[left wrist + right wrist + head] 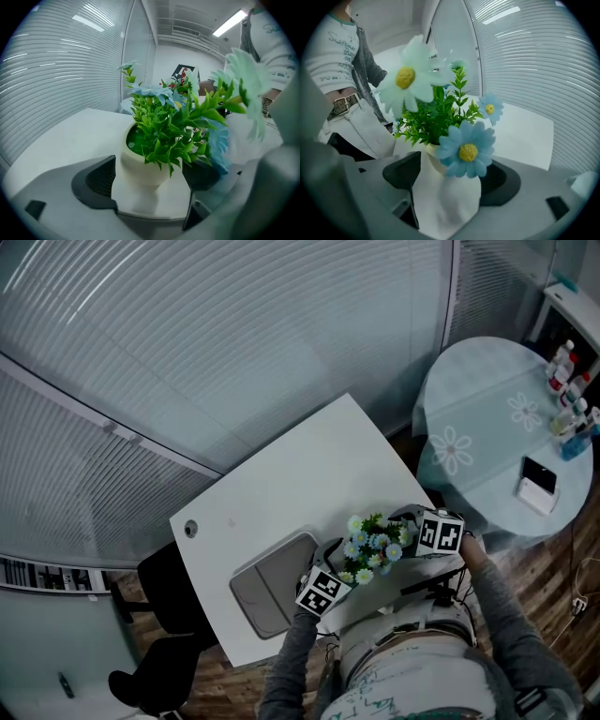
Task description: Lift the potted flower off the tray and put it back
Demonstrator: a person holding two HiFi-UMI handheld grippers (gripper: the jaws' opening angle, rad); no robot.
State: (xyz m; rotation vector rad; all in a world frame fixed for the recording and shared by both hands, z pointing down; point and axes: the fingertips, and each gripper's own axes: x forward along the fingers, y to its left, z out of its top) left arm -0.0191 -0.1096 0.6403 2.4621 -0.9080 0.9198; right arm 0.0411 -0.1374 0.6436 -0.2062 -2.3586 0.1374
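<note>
— Grippers first, please: what is the condition of each?

— Left gripper [150, 171]: I read its jaws spread wide, one on either side of the cream pot [140, 161]. Neither pad presses on it as far as I can see, and the gap at the right jaw is plain. Right gripper [452, 176]: same finding from the opposite side. Its jaws are apart and clamped on nothing, and the pot stands between them, partly masked by a blue bloom [468, 150].

— Noted. Now the scene, largest item down.

— White table [281, 493]: rectangular, set at an angle to me, with slatted blinds behind it. Round table [487, 399]: beyond it to my right, under a pale cloth printed with daisies, with bottles [567, 381] grouped at its far edge. Grey tray [267, 592]: lies flat on the white table, close to the front edge and on my left.

— And the item under test?

— Potted flower [375, 545]: off the tray, just to its right, upright, near the table's front edge and flanked by my two grippers. In the left gripper view the pot appears to stand on the tabletop with its shadow directly beneath, though I cannot confirm contact. The foliage is green, and the blooms are blue and white with yellow centres.
</note>
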